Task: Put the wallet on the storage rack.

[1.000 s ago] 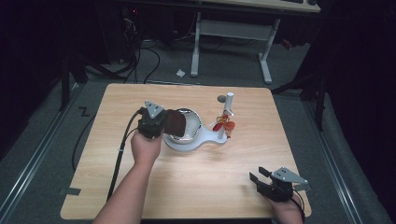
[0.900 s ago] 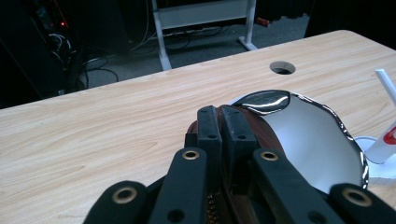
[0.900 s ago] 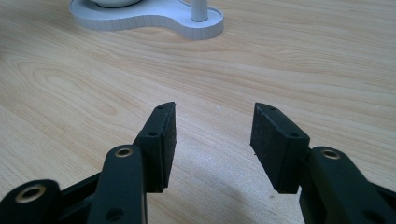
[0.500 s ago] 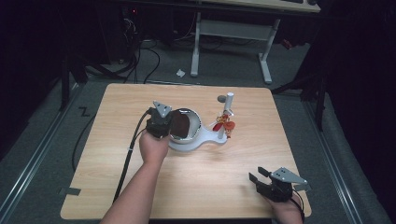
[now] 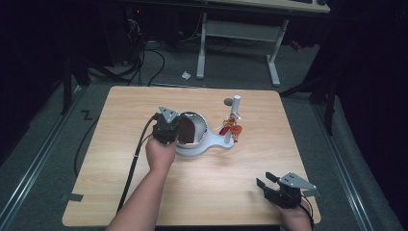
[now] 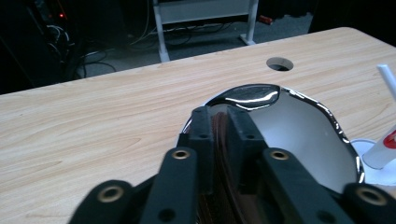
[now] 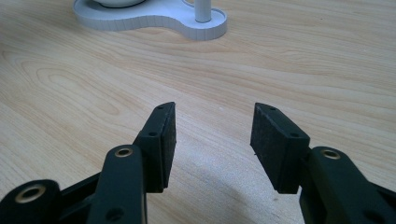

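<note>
Two grippers are working over one wooden table [image 5: 120, 144], and one white stand [image 5: 211, 144] is sitting near the table's middle. The left gripper [image 6: 219, 121] is pinching a thin brown disc [image 6: 219, 140] on edge between its jaws, the pads nearly together with only the disc's rim between them; in the high view that same left gripper [image 5: 174, 130] is pressing up against the near-left side of one shiny round bowl-like mirror [image 5: 192, 129] mounted on the stand. Just beyond the left gripper's tips the mirror's bright rim [image 6: 299, 130] is curving away to the right, and farther off one round hole [image 6: 279, 63] is showing in the tabletop. One white post [image 5: 234, 115] is rising from the stand's smaller end, to the right of the left gripper, with a small cluster of red and orange bits [image 5: 231, 129] hanging on it; their number and kind are too small to make out. The right gripper [image 7: 212, 140] is hovering low over bare wood near the table's near-right corner, well apart from the stand, its jaws standing wide with nothing between them. The stand's base [image 7: 154, 18] is being cut off by the top edge of the right gripper view, and the disc's lower part is hiding behind the left jaws.
</note>
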The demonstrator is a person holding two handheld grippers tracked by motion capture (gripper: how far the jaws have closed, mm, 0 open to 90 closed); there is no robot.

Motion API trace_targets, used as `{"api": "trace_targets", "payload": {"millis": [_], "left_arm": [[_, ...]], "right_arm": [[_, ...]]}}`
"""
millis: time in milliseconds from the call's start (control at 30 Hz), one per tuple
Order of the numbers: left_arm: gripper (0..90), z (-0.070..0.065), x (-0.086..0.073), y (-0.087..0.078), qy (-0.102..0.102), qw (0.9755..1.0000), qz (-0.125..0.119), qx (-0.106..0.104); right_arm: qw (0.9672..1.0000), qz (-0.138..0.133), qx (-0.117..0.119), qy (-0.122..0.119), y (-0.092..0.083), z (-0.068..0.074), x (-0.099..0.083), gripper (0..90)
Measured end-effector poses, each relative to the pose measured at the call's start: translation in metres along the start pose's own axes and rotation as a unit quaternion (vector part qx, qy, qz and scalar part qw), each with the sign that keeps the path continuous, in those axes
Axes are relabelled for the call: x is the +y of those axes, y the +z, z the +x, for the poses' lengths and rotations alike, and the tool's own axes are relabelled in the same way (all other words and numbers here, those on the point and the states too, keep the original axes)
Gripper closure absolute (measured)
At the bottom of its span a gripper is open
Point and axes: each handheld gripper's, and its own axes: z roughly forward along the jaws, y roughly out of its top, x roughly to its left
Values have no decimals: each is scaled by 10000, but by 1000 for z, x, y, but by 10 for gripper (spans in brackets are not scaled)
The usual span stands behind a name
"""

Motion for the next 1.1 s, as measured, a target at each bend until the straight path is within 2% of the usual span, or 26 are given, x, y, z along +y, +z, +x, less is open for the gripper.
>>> {"api": "trace_targets", "payload": {"millis": [333,567,867,967,1100], "left_arm": [[592,3,1,-8,12,9998,-83,-206],[460,12,-3,-18,43,9990,-133,-432],[374,23,-27,-44,81,9979,-174,-613],[355,26,-37,-56,111,9973,-250,-675],[322,30,-55,-68,76,9963,-220,-824]], "right_arm": [[10000,5,-13,11,1,0,1,507],[10000,13,-45,23,4,0,2,507],[10000,20,-61,65,5,-3,0,506],[10000,33,-54,68,5,-3,-1,504],[10000,64,-56,34,5,-2,-2,500]]}}
